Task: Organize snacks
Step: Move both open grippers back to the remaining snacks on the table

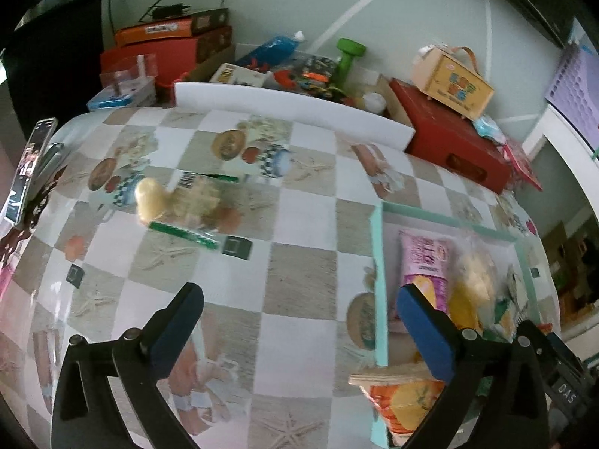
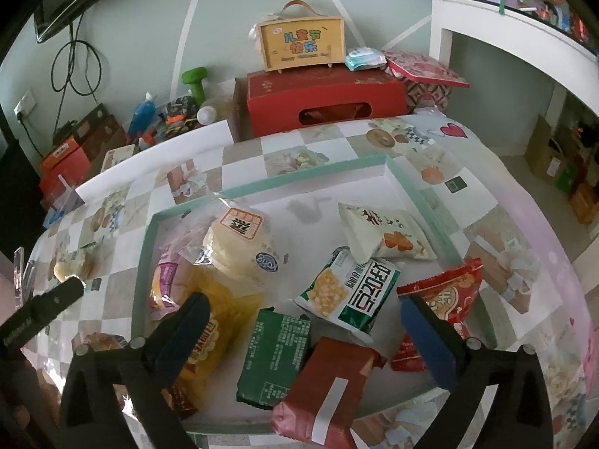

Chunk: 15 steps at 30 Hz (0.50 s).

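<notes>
Snack sorting: one pack still outside the tray, both grippers empty.

The left gripper hangs with jaws spread wide and holding nothing over the checkered table, facing the clear-wrapped pastry pack that lies well apart from the green-rimmed tray; judged the remaining item to collect. The right gripper is likewise wide and empty above the tray, where the other snacks, such as the green corn packet, are gathered.

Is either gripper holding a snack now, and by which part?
Nothing is held. The left gripper and the right gripper both have open jaws with no snack between them.
</notes>
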Available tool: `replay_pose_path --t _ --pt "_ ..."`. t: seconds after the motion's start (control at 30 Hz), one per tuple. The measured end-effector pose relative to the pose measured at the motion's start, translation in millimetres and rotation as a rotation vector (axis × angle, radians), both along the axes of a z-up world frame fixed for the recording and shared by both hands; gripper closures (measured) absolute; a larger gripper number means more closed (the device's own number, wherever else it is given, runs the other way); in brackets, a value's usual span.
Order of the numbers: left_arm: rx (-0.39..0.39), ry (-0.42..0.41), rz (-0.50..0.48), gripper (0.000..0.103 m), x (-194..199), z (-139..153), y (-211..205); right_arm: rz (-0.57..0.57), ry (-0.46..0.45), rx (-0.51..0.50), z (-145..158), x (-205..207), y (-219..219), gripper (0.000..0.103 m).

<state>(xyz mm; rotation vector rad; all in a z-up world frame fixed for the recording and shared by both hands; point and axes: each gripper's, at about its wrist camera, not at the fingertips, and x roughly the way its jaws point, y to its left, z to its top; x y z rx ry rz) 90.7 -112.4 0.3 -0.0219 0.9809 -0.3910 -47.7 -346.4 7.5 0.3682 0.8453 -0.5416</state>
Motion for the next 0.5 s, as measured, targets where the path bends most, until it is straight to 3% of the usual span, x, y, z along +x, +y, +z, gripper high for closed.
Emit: replay_pose_path --t 0.5 --pt "0.011 0.017 0.000 0.000 9 3 15 0.006 -0.061 -0.008 11 2 10 0.000"
